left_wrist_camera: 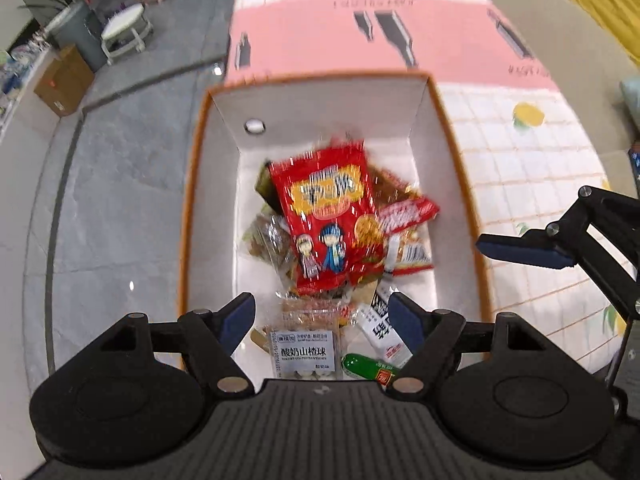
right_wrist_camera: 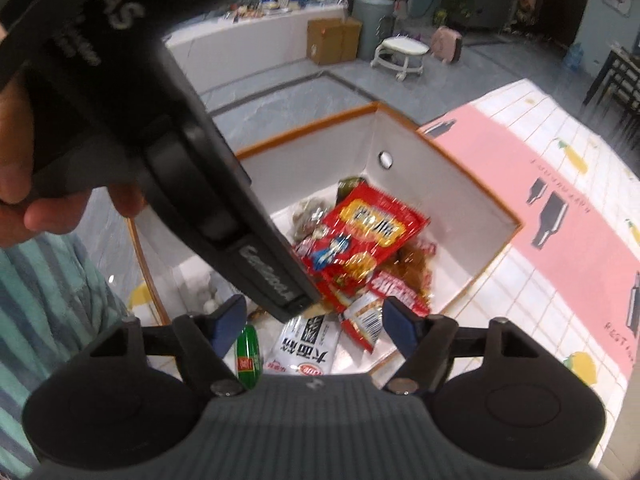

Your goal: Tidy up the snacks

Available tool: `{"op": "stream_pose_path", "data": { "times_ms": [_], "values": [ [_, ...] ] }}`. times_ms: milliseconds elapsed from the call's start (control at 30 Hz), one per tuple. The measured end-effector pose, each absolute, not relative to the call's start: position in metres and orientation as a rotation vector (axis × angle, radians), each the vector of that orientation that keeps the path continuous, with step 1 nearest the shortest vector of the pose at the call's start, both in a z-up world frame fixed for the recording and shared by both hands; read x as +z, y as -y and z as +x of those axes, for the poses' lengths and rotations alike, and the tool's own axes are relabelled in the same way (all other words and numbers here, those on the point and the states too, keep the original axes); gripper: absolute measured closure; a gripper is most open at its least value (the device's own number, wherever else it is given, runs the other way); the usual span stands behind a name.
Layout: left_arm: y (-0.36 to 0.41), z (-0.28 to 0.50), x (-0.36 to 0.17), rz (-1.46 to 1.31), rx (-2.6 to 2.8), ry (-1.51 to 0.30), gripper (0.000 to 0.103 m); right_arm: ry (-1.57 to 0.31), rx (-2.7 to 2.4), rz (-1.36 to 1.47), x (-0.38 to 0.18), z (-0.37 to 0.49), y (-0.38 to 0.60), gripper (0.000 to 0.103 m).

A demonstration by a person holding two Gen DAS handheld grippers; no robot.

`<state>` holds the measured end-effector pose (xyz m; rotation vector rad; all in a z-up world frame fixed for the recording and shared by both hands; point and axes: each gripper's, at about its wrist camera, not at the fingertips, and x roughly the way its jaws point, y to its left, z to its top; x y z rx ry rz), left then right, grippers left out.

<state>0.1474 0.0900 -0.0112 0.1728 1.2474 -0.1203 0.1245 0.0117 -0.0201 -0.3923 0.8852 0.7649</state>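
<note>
One orange-rimmed box (left_wrist_camera: 424,120) is holding roughly eight snack packets, including one large red packet (left_wrist_camera: 328,216) and one green packet (left_wrist_camera: 366,366).

clear packet (left_wrist_camera: 306,354) reads "酸奶山楂球"

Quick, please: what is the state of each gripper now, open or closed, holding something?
Left gripper: open, holding nothing, above the box.
Right gripper: open, holding nothing.
</note>
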Motion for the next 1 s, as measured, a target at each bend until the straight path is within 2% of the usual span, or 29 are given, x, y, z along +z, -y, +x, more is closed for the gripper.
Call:
{"op": "stream_pose_path", "data": {
  "times_ms": [233,467,567,767,1000],
  "values": [
    [-0.083,0.116,0.042,0.165,-0.088,-1.061,0.014,-0.79,0.695,-0.289,0.015,0.111,0.018,0.022],
    [-0.074,0.077,0.082,0.106,-0.032,-0.823,0.014,-0.64,0.593,-0.21,0.049,0.085,0.055,0.01],
    [-0.069,0.062,0.094,0.089,-0.013,-0.739,0.014,-0.577,0.554,-0.176,0.06,0.074,0.069,0.008],
    [-0.049,0.028,0.107,0.116,0.001,-0.571,0.013,-0.448,0.493,-0.137,0.083,0.052,0.091,0.004],
    [-0.033,0.003,0.105,0.129,0.034,-0.488,0.01,-0.329,0.467,-0.155,0.099,0.015,0.107,0.004]
  ]
}}
